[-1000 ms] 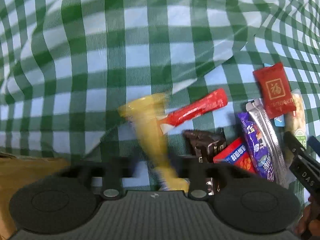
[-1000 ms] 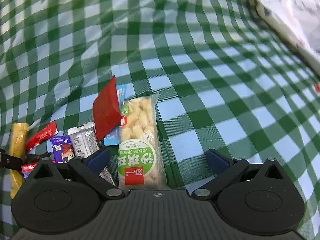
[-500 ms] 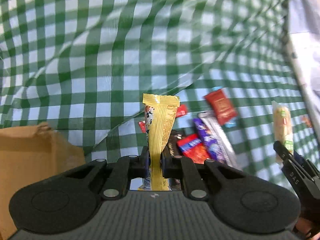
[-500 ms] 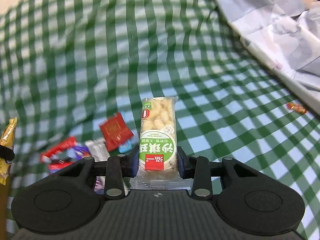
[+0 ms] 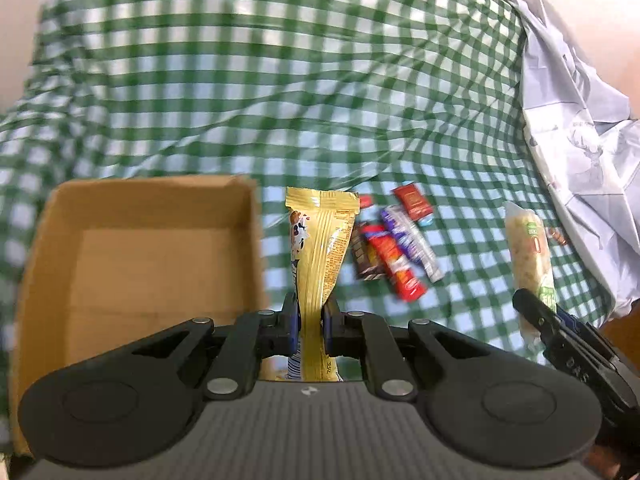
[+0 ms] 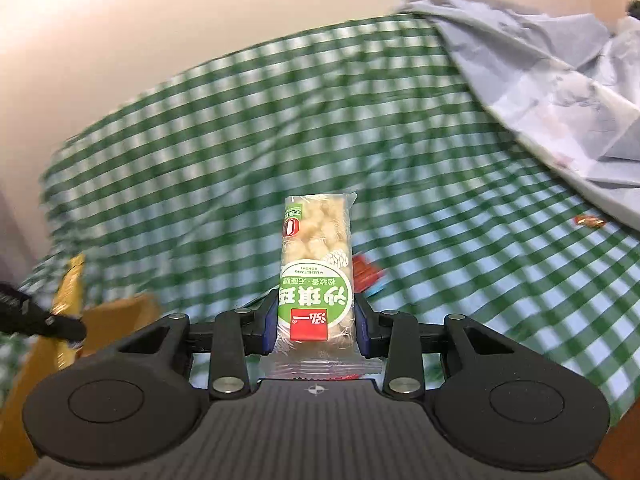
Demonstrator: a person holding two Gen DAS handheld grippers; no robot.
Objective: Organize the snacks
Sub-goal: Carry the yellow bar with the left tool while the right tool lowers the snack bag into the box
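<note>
Left gripper clamps yellow packet beside box; right gripper, jaws just closed, grips rice bar above cloth.

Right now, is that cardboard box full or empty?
Empty, as far as it shows: in the left wrist view the cardboard box shows only its bare brown floor. Its near edge is hidden behind the gripper.

Checked cloth — crumpled grey sheet
</note>
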